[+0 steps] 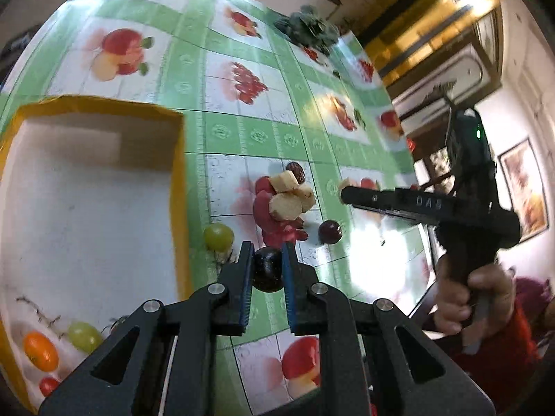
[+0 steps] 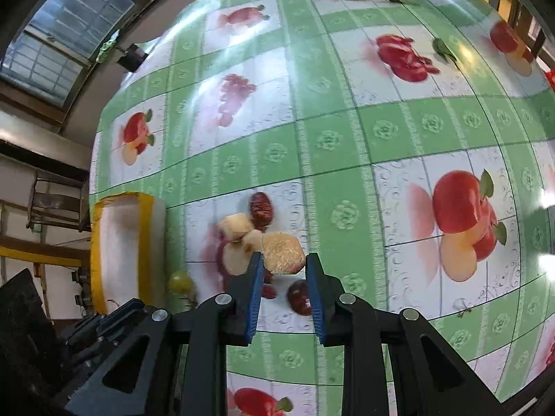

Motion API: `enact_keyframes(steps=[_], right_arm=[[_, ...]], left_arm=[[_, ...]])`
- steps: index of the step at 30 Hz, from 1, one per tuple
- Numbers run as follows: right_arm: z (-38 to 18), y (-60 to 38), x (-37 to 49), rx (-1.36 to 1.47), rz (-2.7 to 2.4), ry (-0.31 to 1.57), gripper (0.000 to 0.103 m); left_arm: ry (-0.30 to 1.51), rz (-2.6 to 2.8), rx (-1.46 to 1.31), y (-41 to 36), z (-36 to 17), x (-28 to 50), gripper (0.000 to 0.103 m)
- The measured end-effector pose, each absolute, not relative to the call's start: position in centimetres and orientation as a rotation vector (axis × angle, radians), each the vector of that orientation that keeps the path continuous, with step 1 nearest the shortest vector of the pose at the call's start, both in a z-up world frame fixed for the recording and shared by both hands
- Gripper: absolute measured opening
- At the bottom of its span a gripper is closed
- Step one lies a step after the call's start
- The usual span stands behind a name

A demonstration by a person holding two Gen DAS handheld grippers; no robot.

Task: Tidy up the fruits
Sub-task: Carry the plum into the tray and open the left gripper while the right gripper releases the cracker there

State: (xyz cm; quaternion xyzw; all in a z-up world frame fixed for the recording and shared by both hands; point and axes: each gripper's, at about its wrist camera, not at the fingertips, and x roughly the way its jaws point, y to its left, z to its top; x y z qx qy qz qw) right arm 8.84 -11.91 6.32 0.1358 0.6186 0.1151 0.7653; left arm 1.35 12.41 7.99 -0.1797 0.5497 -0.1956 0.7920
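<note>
Our left gripper (image 1: 267, 260) pinches a dark grape (image 1: 267, 274) just off the tray's (image 1: 178, 187) yellow rim, with a green grape (image 1: 218, 237) beside that rim. Our right gripper (image 2: 284, 270) clamps a pale fruit chunk (image 2: 282, 253) above the table (image 2: 333, 145). Nearby we see more chunks (image 2: 236, 227), a date (image 2: 261, 208) and a red grape (image 2: 299, 296).

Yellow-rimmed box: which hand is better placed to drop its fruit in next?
Left. The left claw grips a dark grape right beside the yellow-rimmed box; the right claw holds a pale fruit chunk farther away.
</note>
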Motion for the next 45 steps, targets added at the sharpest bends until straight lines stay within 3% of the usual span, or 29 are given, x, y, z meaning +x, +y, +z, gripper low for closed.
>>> enact_keyframes(steps=[30, 45], right_arm=[[8.6, 4.9, 5.4, 0.142, 0.498, 1.353, 0.025], [4.8, 11.4, 3.7, 0.008, 0.560, 1.483, 0.025]], left_arm=[[1.129, -0.180, -0.475, 27.1, 8.3, -3.5, 0.013], [1.212, -0.228, -0.400, 25.0, 5.7, -5.8, 0.013]])
